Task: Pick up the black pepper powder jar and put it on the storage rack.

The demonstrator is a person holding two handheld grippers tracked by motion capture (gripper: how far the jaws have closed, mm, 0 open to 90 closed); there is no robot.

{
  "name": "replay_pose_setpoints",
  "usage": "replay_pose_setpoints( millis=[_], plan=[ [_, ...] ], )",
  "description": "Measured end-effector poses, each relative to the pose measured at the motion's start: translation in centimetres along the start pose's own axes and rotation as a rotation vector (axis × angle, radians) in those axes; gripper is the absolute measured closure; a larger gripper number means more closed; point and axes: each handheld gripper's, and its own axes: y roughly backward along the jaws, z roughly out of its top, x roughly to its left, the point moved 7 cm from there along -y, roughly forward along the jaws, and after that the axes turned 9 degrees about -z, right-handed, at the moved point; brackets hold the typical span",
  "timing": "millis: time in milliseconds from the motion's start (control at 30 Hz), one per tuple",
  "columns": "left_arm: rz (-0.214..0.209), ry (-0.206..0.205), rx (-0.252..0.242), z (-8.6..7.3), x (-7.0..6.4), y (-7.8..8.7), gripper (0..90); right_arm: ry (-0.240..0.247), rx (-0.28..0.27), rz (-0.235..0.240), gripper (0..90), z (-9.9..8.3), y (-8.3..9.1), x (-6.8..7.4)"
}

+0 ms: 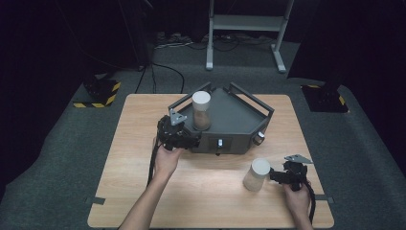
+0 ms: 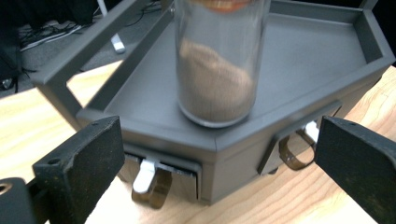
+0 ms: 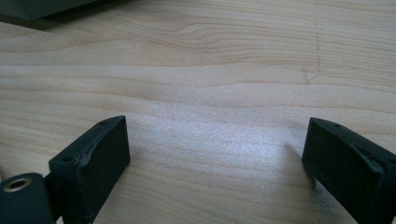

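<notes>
My left claw (image 2: 219,163) gapes wide, empty, before the clear glass jar of brown powder (image 2: 215,70) on the dark grey metal tray (image 2: 308,60); my right claw (image 3: 217,163) gapes empty over the pale wooden counter (image 3: 210,70).

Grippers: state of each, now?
Left gripper: open, jaws wide apart, holding nothing, facing the jar on the tray.
Right gripper: open, holding nothing, over bare table.
</notes>
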Motion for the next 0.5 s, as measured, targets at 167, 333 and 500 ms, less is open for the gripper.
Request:
replay_pose_setpoints(
  millis=[167, 333, 500],
  plan=[
    [0.002, 0.023, 0.0, -1.1, 0.3, 0.1, 2.1, 0.0, 0.0, 0.0, 7.2, 0.0, 0.0, 0.0],
    [0.005, 0.044, 0.004, -2.4, 0.4, 0.0, 2.1, 0.0, 0.0, 0.0, 7.2, 0.0, 0.0, 0.0],
    [0.011, 0.059, 0.013, -3.9, 0.4, -0.2, 2.1, 0.0, 0.0, 0.0, 7.2, 0.0, 0.0, 0.0]
  ],
)
